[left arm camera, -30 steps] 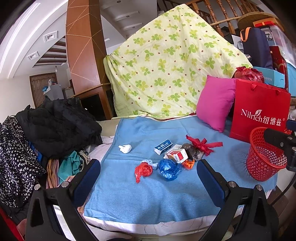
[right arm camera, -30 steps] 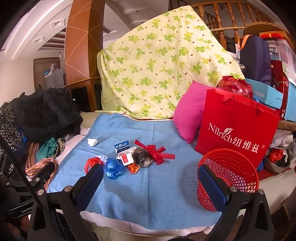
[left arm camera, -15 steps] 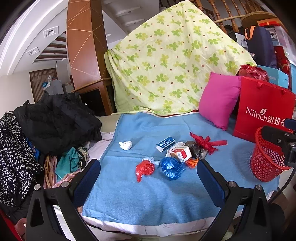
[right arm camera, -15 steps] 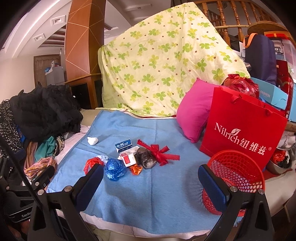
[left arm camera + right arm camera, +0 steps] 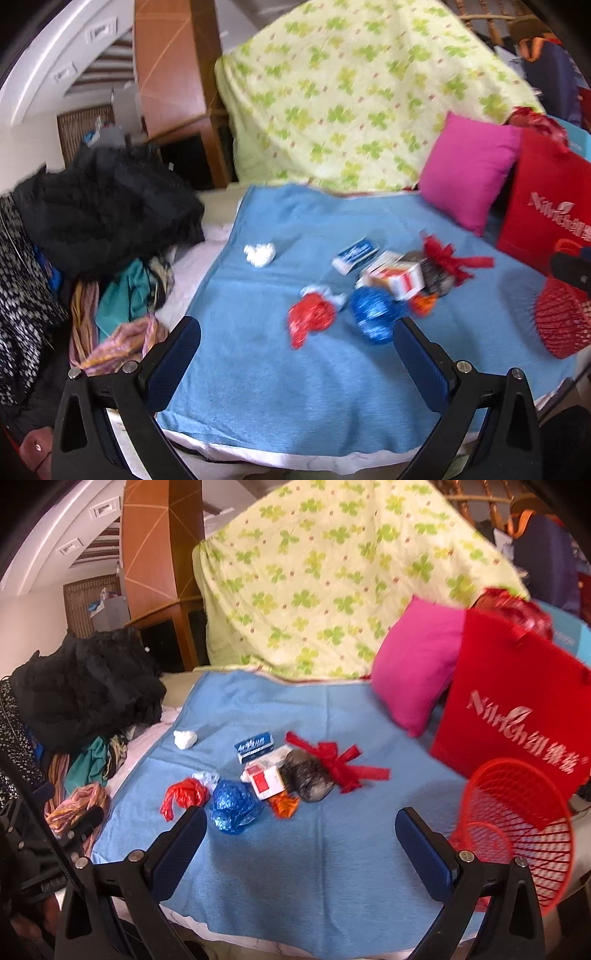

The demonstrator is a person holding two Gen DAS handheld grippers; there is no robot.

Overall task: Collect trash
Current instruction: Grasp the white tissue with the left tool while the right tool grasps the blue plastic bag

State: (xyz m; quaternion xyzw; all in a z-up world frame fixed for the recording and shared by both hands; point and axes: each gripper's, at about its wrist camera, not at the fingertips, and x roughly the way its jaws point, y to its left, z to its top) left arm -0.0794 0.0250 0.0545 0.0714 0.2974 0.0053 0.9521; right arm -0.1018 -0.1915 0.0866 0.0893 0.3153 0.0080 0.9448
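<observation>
Trash lies clustered on a blue blanket (image 5: 258, 369): a white paper wad (image 5: 260, 253), a blue-white box (image 5: 354, 254), a red-white box (image 5: 400, 278), a red plastic bag (image 5: 309, 320), a blue plastic bag (image 5: 373, 319), a dark lump (image 5: 308, 777) and a red ribbon bow (image 5: 338, 762). A red mesh basket (image 5: 517, 827) stands at the right. My left gripper (image 5: 295, 365) is open and empty, short of the trash. My right gripper (image 5: 301, 843) is open and empty, just short of the blue bag (image 5: 232, 806), with the basket beside its right finger.
A pink pillow (image 5: 413, 668) and a red paper bag (image 5: 517, 716) stand behind the basket. A clover-print quilt (image 5: 351, 96) rises at the back. A heap of dark clothes (image 5: 99, 218) lies left of the blanket. The blanket's front edge is near both grippers.
Both grippers have moved forward toward the trash, so the pile looks larger. Both stay open and empty. Nothing on the blanket has moved.
</observation>
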